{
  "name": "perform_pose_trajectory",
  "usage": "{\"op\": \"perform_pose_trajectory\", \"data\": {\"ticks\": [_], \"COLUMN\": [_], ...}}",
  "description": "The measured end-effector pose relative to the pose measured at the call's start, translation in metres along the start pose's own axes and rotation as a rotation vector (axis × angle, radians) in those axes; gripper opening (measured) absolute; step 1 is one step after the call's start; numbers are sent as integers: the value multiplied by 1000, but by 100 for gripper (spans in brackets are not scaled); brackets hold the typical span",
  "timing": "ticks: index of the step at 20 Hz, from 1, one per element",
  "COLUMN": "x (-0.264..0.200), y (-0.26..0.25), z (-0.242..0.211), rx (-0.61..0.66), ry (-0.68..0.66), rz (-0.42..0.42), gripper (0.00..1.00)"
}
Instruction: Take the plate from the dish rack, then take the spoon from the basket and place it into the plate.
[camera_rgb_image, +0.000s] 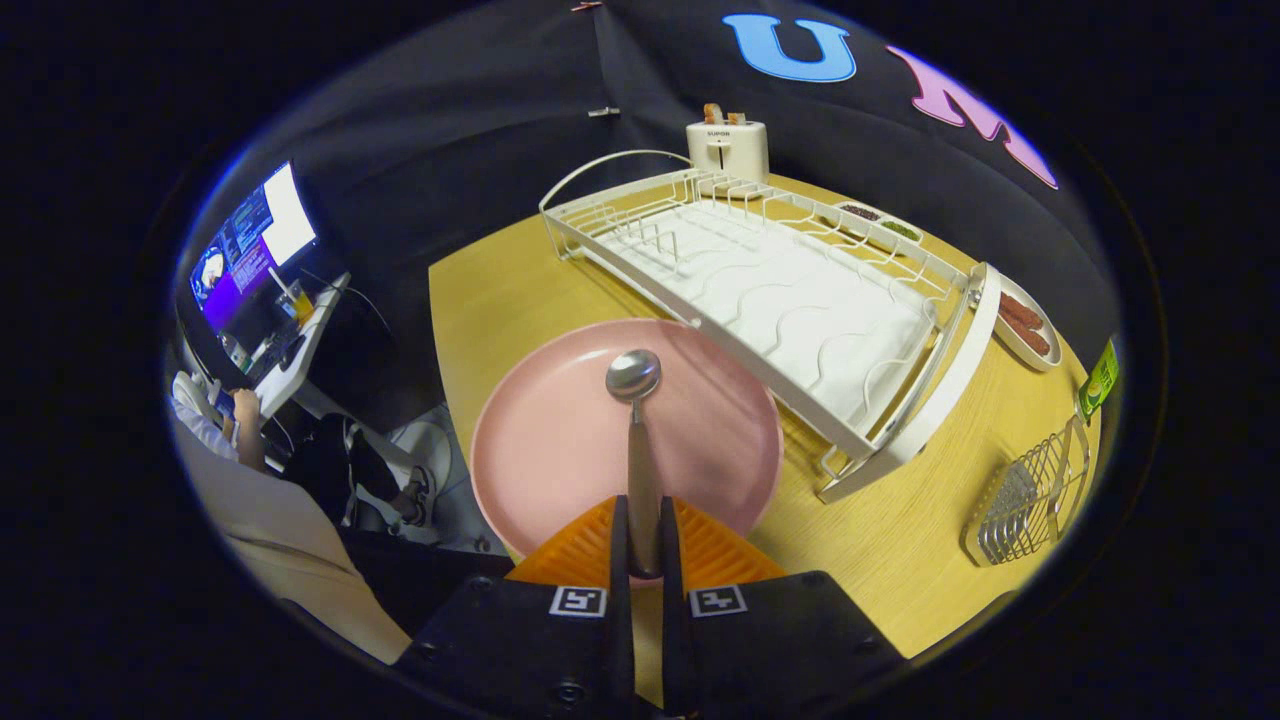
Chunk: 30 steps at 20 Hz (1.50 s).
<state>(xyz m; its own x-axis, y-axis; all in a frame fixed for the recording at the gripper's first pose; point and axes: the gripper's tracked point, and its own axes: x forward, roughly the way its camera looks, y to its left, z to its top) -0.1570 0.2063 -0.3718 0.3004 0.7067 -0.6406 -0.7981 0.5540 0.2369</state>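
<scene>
Pink plate, spoon clamped over it

Pink plate (560, 440) sits on the desk (900, 540) beside the white dish rack (760, 290). Gripper (643, 545) is closed tight on the spoon (634, 375) handle, bowl poised over the plate. Toaster (727, 148) reads "SUPOR". Wire basket (1030, 495) stands well apart.

Wooden bench (500, 290), light grain. Pink plate (560, 440) sits flat near its front edge. White dish rack (800, 300) on a tray lies just beyond the plate, running diagonally. White toaster (728, 150) at the rack's far end. Small oval dish (1025, 325) beside the rack. Wire basket (1030, 495) near the bench's right edge, well apart from the plate.
</scene>
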Motion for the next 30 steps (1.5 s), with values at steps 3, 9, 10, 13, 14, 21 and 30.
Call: {"op": "perform_pose_trajectory", "data": {"ticks": [3,9,10,13,14,21,30], "x": [1,-5,-10,-38,-51,-157,-305], "y": [-7,-1,3,5,0,-66,-160], "z": [0,6,8,34,48,146,210], "rx": [10,40,46,58,60,81,96], "ry": [-8,-19,-19,-84,-121,-386,-647], "rz": [-40,-32,-26,-31,-45,-252,-629], "gripper": [26,91,95,98,98,99,97]}}
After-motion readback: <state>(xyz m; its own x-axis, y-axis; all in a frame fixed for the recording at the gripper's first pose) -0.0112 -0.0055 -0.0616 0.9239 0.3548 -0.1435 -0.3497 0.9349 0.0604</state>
